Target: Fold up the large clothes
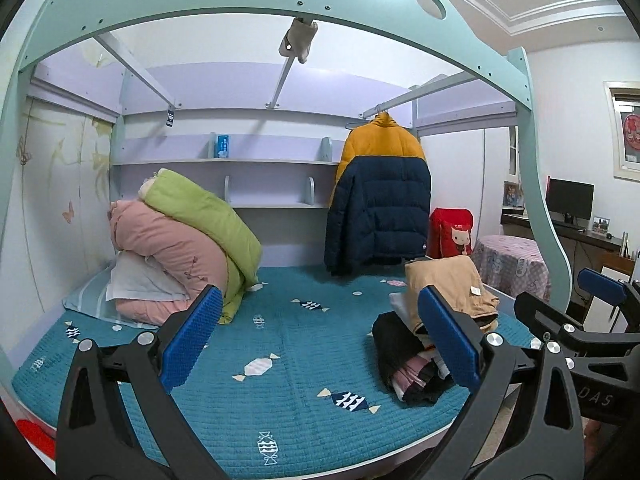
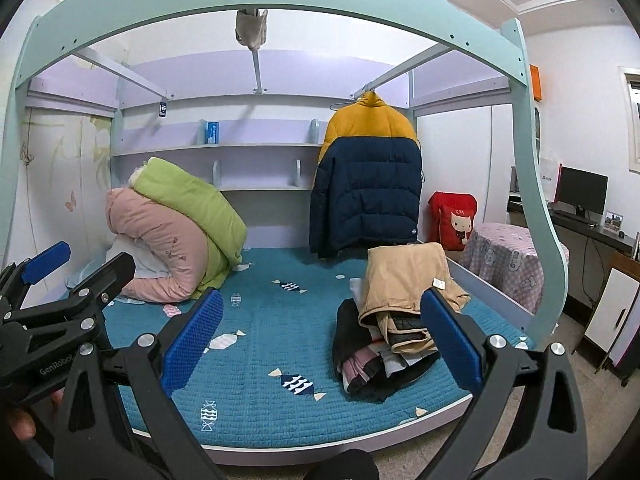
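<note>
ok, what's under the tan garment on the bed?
Under the tan garment sits a pile of folded clothes: dark, pink and white layers show at the edges. How many pieces, or what they are, is covered.

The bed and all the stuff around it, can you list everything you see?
Teal quilted bed cover: one, teal with candy shapes, covers the mattress.
Yellow-and-navy puffer jacket: one, hangs on a hanger from the rail at the back right.
Pile of folded clothes: one, tan garment on top, dark and pink ones below, right side of bed.
Rolled quilts: two, green over pink, left back of bed.
White pillow: one, under the pink quilt.
Red cat cushion: one, right of jacket.
Small blue box: one, on the shelf.
Black monitor: one, on the far right desk.
Left gripper: blue pads, open, empty.
Right gripper: blue pads, open, empty.
</note>
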A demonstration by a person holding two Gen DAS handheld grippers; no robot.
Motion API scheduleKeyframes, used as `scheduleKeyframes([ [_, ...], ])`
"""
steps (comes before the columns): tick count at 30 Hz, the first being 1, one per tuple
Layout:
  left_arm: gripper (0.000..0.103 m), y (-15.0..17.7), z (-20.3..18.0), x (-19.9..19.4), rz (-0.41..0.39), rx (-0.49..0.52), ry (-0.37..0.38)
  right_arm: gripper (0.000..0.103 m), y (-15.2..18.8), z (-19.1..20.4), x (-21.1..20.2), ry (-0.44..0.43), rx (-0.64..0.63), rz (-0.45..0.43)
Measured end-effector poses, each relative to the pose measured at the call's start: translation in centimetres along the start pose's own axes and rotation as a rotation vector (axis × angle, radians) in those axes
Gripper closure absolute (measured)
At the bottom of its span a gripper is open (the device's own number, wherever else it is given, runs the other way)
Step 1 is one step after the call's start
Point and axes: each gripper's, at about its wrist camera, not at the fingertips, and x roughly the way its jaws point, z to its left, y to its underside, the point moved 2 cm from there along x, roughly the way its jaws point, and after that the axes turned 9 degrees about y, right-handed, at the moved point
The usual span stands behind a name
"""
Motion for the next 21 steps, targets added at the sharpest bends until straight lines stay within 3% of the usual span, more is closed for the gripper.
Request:
scheduleKeyframes([
  [21, 0.005, -0.3, -0.8, 1.2, 0.006, 0.031, 0.014, 0.008, -0.1, -1.2, 0.3, 0.026, 0.006, -0.016],
])
